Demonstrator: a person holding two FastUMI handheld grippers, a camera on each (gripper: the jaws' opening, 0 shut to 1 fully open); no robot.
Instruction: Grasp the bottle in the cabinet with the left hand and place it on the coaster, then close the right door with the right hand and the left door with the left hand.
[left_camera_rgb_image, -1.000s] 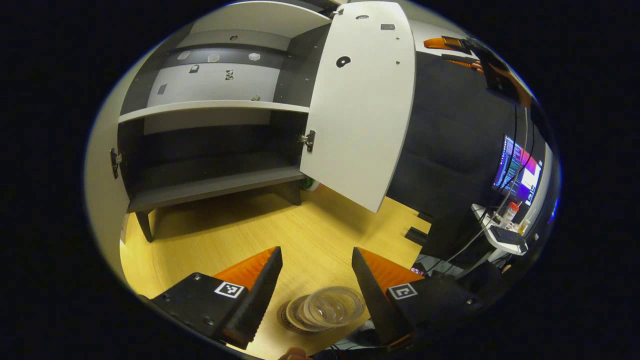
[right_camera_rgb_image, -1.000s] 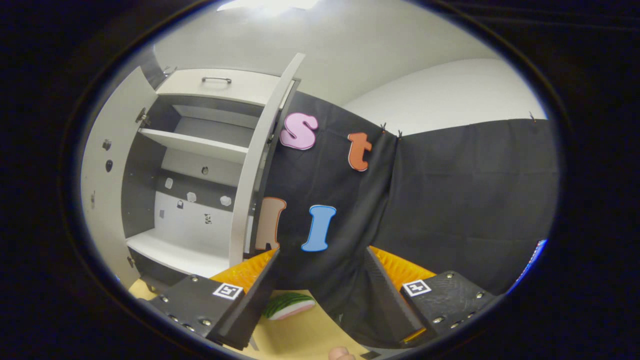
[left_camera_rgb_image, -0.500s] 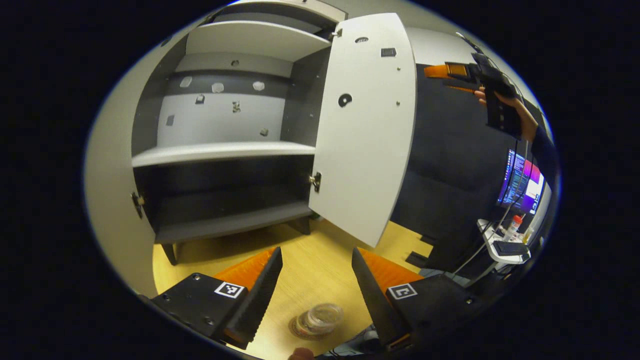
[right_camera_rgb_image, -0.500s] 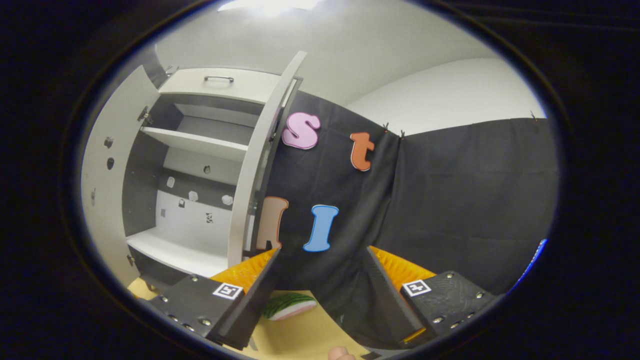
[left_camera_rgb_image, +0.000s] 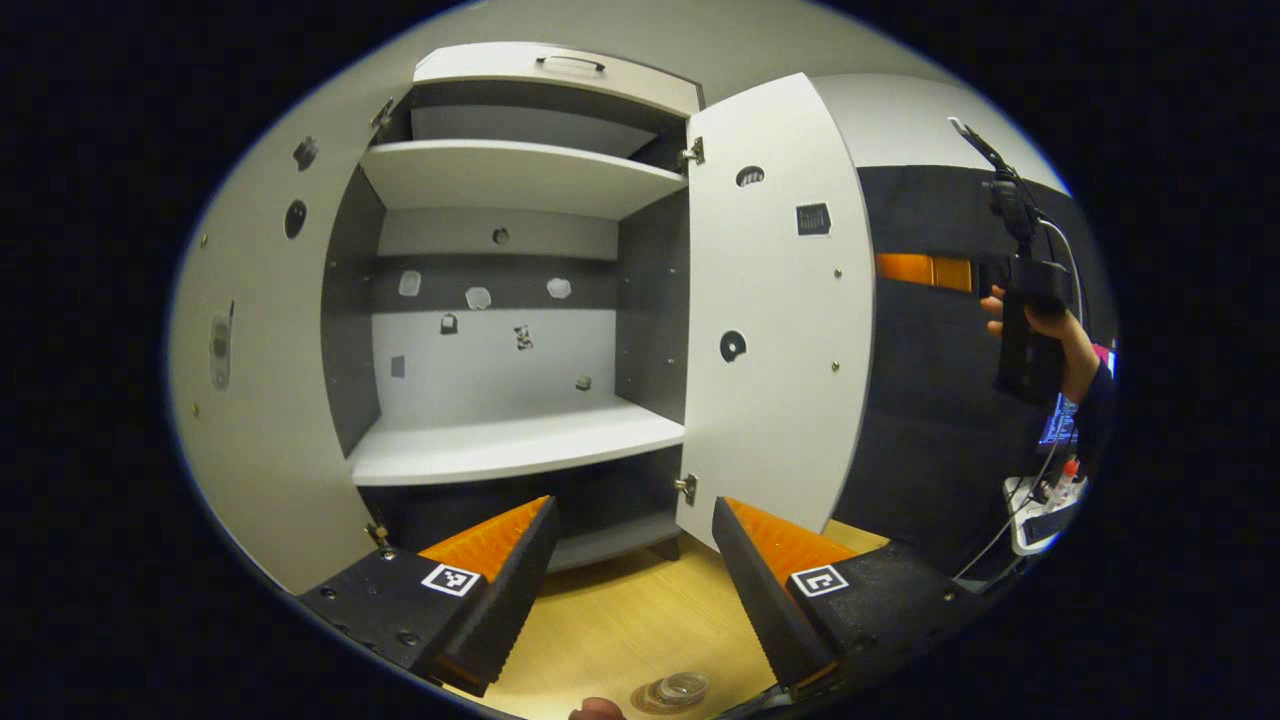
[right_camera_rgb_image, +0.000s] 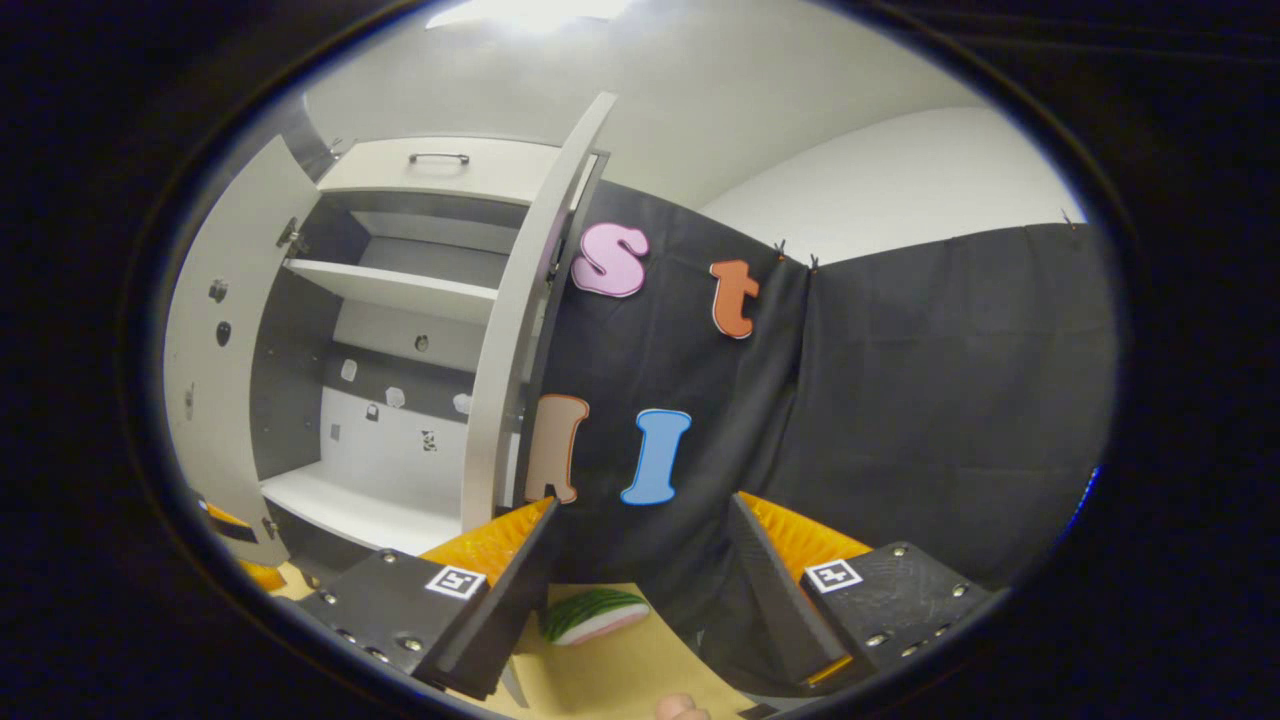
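Left gripper view, cabinet (left_camera_rgb_image: 520, 440) doors open, shelves bare, both grippers' fingers apart.

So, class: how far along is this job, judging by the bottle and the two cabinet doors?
Done: the bottle sits on the coaster, and the left hand-held gripper is open and empty. In hand: the right hand-held gripper, open, faces the right door. Left: both doors, including the left door, are still open.

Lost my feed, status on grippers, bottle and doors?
Left gripper open, empty. Right gripper open, short of right door. Bottle on coaster. Both doors open, nothing blocking.
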